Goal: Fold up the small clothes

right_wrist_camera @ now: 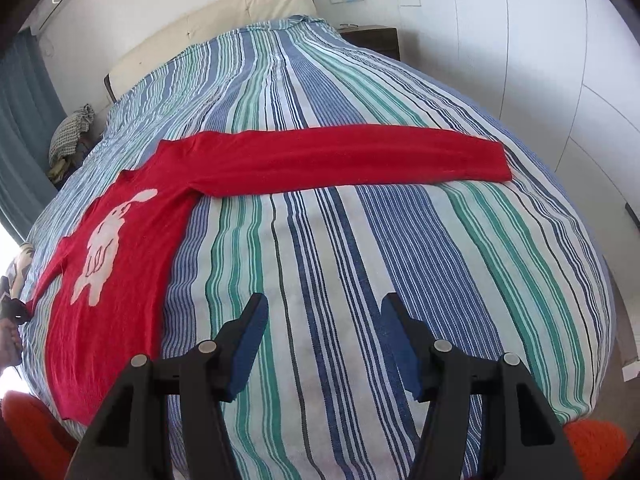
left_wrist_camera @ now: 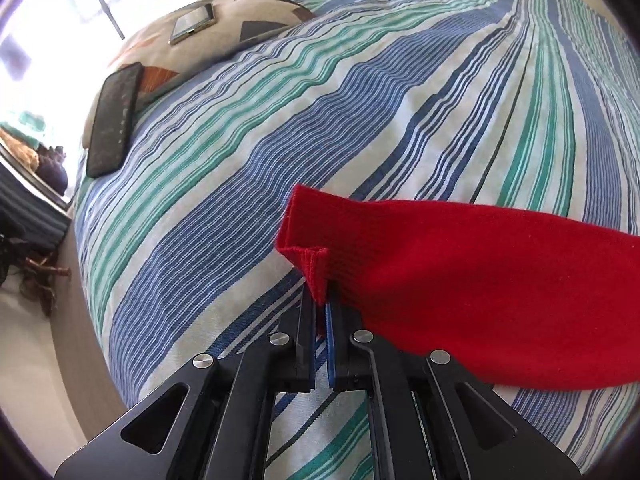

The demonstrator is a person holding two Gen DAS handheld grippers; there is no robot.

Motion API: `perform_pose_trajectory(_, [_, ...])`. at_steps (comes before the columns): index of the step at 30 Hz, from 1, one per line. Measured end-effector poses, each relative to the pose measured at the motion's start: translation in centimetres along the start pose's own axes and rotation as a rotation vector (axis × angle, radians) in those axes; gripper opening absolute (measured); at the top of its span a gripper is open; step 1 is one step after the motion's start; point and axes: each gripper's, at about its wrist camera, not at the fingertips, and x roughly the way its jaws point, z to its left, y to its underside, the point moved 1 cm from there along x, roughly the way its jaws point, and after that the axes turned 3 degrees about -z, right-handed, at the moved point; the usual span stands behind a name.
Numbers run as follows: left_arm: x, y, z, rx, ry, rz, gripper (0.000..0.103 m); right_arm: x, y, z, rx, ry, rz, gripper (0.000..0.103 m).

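Note:
A small red sweater (right_wrist_camera: 120, 264) with a white figure on its front lies flat on the striped bedspread (right_wrist_camera: 360, 260). One sleeve (right_wrist_camera: 352, 156) stretches out to the right across the bed. My left gripper (left_wrist_camera: 320, 300) is shut on the cuff of the other sleeve (left_wrist_camera: 460, 280) and lifts its edge a little off the bed. That gripper also shows at the far left edge of the right wrist view (right_wrist_camera: 16, 308). My right gripper (right_wrist_camera: 320, 312) is open and empty above bare bedspread, to the right of the sweater's body.
A patterned pillow (left_wrist_camera: 240, 12) at the bed's far left holds a phone (left_wrist_camera: 194, 22) and a dark flat case (left_wrist_camera: 112, 120). A cream headboard (right_wrist_camera: 224, 20) and a nightstand (right_wrist_camera: 372, 40) stand at the far end. Crumpled clothes (right_wrist_camera: 72, 132) lie at the bed's left side.

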Motion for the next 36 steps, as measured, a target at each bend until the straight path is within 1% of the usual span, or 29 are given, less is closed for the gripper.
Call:
perform_pose_trajectory(1, [-0.3,0.0,0.1,0.006,0.009,-0.006,0.006,0.2,-0.1,0.3,-0.013,0.007,0.005,0.059])
perform_pose_trajectory(3, [-1.3,0.1,0.6,0.001,0.03,-0.002,0.025,0.6,-0.4,1.0,-0.041,0.024,0.007,0.07])
perform_pose_trajectory(4, [-2.1,0.3,0.9,-0.004,0.03,0.005,0.054,0.9,-0.8,1.3,-0.056,0.034,-0.001,0.075])
perform_pose_trajectory(5, [-3.1,0.6,1.5,-0.014,0.038,-0.005,0.072,1.2,-1.3,1.7,-0.071,0.046,-0.016,0.076])
perform_pose_trajectory(6, [-4.4,0.9,2.0,-0.024,0.057,-0.03,0.074,1.5,-1.9,2.1,-0.083,0.062,-0.032,0.076])
perform_pose_trajectory(8, [-6.9,1.8,2.6,-0.029,0.111,-0.066,0.074,2.7,-3.6,2.5,-0.097,0.104,-0.067,0.083])
perform_pose_trajectory(12, [-12.3,4.5,2.6,-0.032,0.229,-0.095,0.075,6.1,-7.1,1.8,-0.078,0.161,-0.164,0.085])
perform_pose_trajectory(13, [-13.6,5.2,2.4,-0.028,0.257,-0.101,0.078,7.3,-7.8,1.5,-0.09,0.19,-0.177,0.09])
perform_pose_trajectory(14, [-14.8,6.1,2.0,-0.019,0.28,-0.109,0.081,8.7,-8.2,0.8,-0.091,0.226,-0.164,0.1])
perform_pose_trajectory(15, [-15.8,6.9,1.5,-0.007,0.296,-0.118,0.082,10.6,-8.3,-0.2,-0.072,0.262,-0.106,0.103])
perform_pose_trajectory(16, [-16.8,7.8,0.9,0.008,0.308,-0.125,0.083,12.9,-7.9,-1.4,-0.033,0.261,-0.002,0.103])
perform_pose_trajectory(17, [-17.5,8.7,0.3,0.025,0.319,-0.126,0.083,13.7,-7.5,-2.2,-0.004,0.22,0.002,0.103])
perform_pose_trajectory(18, [-18.0,9.5,-0.6,0.047,0.326,-0.12,0.084,12.9,-7.5,-2.5,0.008,0.198,-0.045,0.103])
perform_pose_trajectory(19, [-18.3,10.3,-1.5,0.075,0.328,-0.114,0.084,12.5,-7.5,-2.5,0.014,0.186,-0.058,0.103])
perform_pose_trajectory(22, [-18.5,12.6,-4.8,0.181,0.303,-0.108,0.084,12.3,-7.2,-2.4,0.011,0.184,-0.065,0.103])
perform_pose_trajectory(24, [-18.4,13.7,-6.7,0.223,0.288,-0.108,0.084,12.4,-7.2,-2.2,0.004,0.198,-0.052,0.103])
perform_pose_trajectory(28, [-18.7,15.2,-9.8,0.24,0.349,-0.095,0.084,12.6,-7.1,-1.7,-0.026,0.235,-0.044,0.103])
perform_pose_trajectory(31, [-19.4,16.1,-12.0,0.287,0.358,-0.118,0.084,12.7,-7.3,-1.7,-0.021,0.229,-0.045,0.103])
perform_pose_trajectory(36, [-19.6,17.5,-14.4,0.35,0.402,-0.147,0.084,12.8,-7.2,-1.5,-0.022,0.229,-0.045,0.103])
